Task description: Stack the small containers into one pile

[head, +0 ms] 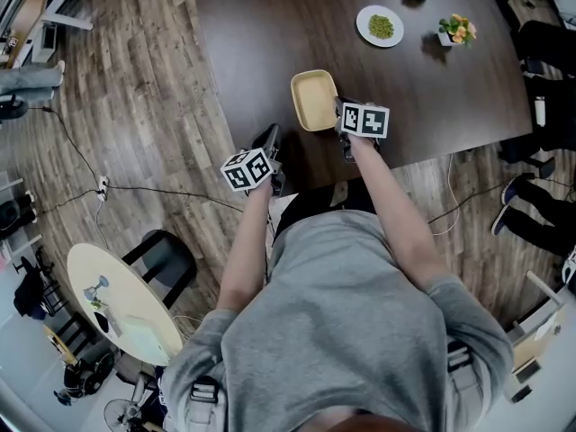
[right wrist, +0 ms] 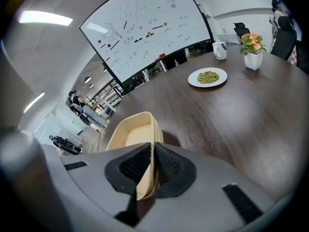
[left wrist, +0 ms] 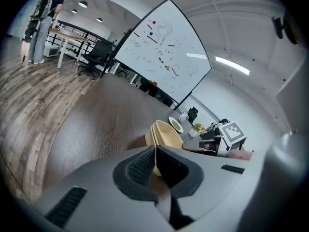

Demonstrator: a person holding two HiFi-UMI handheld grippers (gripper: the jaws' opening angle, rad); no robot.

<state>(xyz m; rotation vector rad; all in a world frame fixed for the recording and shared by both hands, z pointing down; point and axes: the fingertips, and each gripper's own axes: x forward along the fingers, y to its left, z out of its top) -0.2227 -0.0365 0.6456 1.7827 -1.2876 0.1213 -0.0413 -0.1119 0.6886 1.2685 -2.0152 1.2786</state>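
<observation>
Head view puts the pale cream rectangular plastic containers (head: 315, 99) near the front edge of the dark brown wooden table (head: 432, 88), right between the two hands, with the long axis running away from the person. It looks like two of them are already nested, since both gripper views show a doubled rim. So the relation that matters is that the pile isn't ahead of either gripper, it's in both. The right gripper (right wrist: 152, 144) has its jaws squeezed onto the right-hand long wall, with cream plastic clearly sandwiched between the pads. The left gripper (left wrist: 156, 147) comes in at the near left corner, jaws pressed almost together with a thin cream sliver of rim between them (I read that as a pinch, though it's far thinner than what the right one has). Neither hand is nearer, they're on opposite sides of the same thing. I can't tell if it rests on the wood or hangs just above it. My guess is the next bit is seating the pile flush and letting go, and an uneven pull from either side would skew it.
</observation>
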